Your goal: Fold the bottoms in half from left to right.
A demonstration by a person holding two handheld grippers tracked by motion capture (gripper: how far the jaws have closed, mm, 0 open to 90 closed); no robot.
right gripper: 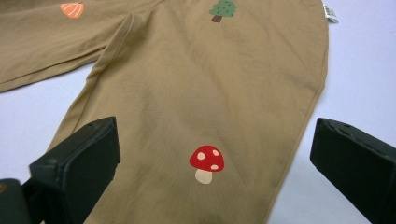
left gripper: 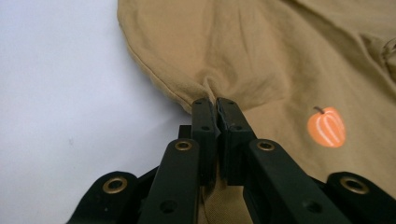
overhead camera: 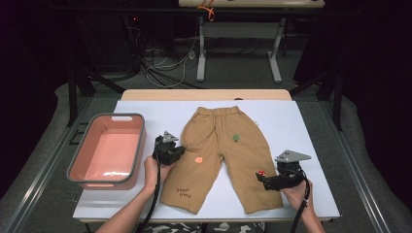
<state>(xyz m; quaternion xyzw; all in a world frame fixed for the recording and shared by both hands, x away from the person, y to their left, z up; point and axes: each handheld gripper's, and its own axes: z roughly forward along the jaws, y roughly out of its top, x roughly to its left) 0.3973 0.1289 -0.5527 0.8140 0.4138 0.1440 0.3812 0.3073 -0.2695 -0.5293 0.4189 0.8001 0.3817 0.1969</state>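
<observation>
Left gripper view: left gripper pinches the trousers, apparently their edge; right gripper spread.

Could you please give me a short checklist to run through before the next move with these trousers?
1. Left gripper shut on the trousers, pinching the outer edge of one leg: ok.
2. Right gripper gripping the other leg: not ok, jaws open either side of the mushroom print.
3. Trousers lying flat on the white table cover: ok, apart from the pinched pucker.
4. Pink bin standing clear of the trousers: ok.
5. Left pinch holds both cloth layers: cannot tell.
</observation>
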